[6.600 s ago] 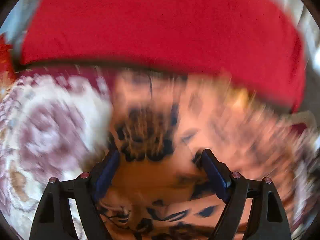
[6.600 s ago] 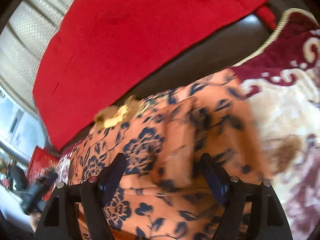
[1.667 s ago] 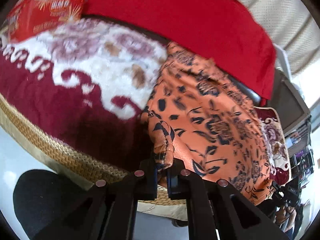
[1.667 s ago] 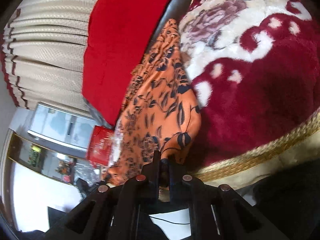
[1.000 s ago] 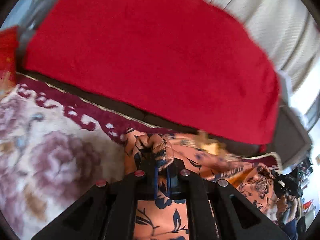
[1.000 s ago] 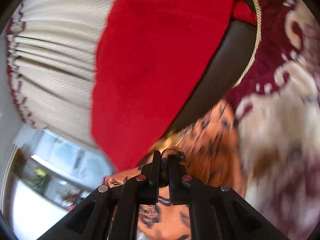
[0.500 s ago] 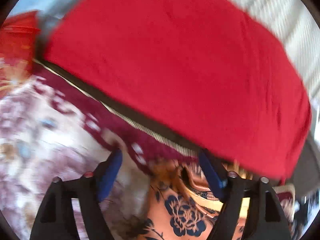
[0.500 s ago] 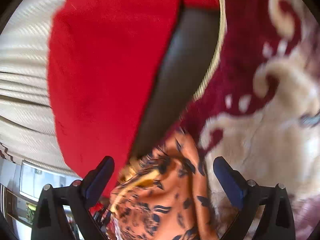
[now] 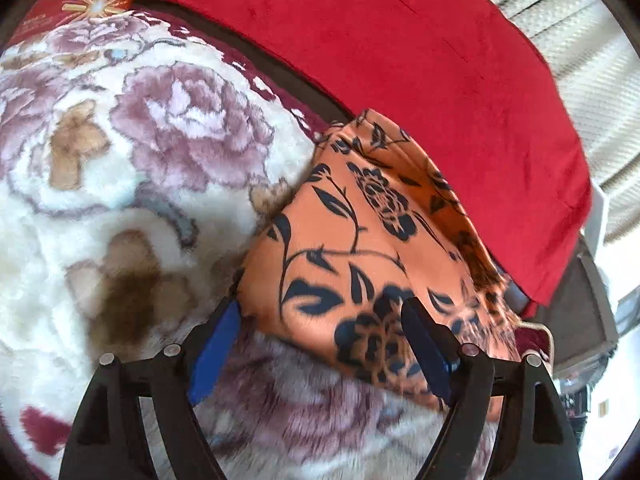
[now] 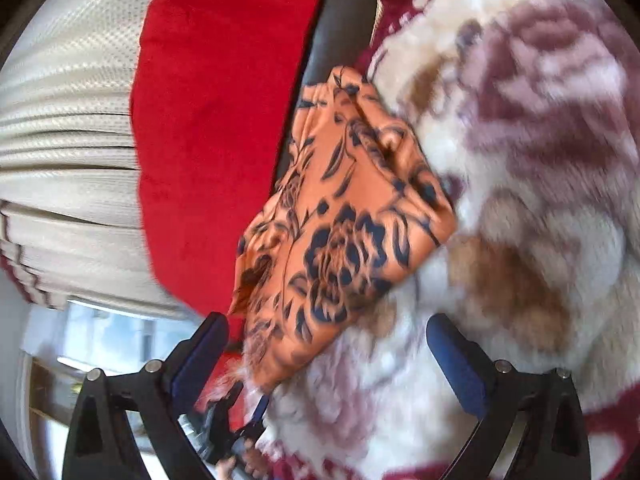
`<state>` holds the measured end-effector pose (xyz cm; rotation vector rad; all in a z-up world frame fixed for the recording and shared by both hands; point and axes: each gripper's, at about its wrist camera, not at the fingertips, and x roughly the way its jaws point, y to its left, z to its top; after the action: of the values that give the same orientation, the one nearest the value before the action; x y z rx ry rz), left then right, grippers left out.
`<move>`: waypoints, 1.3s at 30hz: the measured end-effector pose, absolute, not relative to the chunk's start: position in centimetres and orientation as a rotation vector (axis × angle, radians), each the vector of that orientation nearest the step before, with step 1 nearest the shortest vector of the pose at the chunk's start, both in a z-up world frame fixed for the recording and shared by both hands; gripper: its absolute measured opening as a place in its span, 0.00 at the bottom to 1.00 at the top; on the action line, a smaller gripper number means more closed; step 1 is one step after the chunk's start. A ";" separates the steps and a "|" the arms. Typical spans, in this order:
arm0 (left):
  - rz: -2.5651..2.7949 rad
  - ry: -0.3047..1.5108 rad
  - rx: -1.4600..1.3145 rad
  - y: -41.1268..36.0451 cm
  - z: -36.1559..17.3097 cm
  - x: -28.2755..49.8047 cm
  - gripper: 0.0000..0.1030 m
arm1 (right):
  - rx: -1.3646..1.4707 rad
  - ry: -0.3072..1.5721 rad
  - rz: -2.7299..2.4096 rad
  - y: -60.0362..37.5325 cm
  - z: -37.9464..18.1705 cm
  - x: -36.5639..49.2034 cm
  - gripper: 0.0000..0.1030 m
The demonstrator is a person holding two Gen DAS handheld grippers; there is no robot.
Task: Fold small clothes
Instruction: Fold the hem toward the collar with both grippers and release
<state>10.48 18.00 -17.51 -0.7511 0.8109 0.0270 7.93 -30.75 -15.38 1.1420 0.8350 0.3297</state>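
Both claws gape wide, gripping nothing: left claw, right claw. Folded orange floral garment lies on the plush blanket, a red cloth at its 12 o'clock.

Orange floral garment: thin cloth, smooth, slight satin sheen.
Blanket, left of frame: thick plush pile, fuzzy, matt.
Red cover, upper frame: velvety cloth, matt.
Curtain, left of frame: ribbed woven cloth.
Left gripper: black matt plastic fingers, blue pads, small metal pins.
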 end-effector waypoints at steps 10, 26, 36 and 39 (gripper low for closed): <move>0.096 0.931 -0.712 17.4 -16.1 15.3 0.14 | 1.022 0.904 0.085 -28.1 -14.1 14.4 0.41; 0.040 0.877 -0.598 14.9 -14.7 -0.9 0.22 | 0.806 0.840 0.264 -29.2 -7.2 3.5 0.16; 0.074 0.741 -0.587 21.6 -11.9 -2.4 0.62 | 0.854 0.832 0.124 -36.7 -12.6 -4.9 0.65; -0.001 0.739 -0.528 21.8 -11.5 0.2 0.62 | 0.747 0.791 0.169 -37.3 -9.5 -3.0 0.65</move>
<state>0.23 21.80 -11.50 -0.5283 0.7386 -0.0009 -2.99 -37.31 -9.49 0.7474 0.7909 0.1693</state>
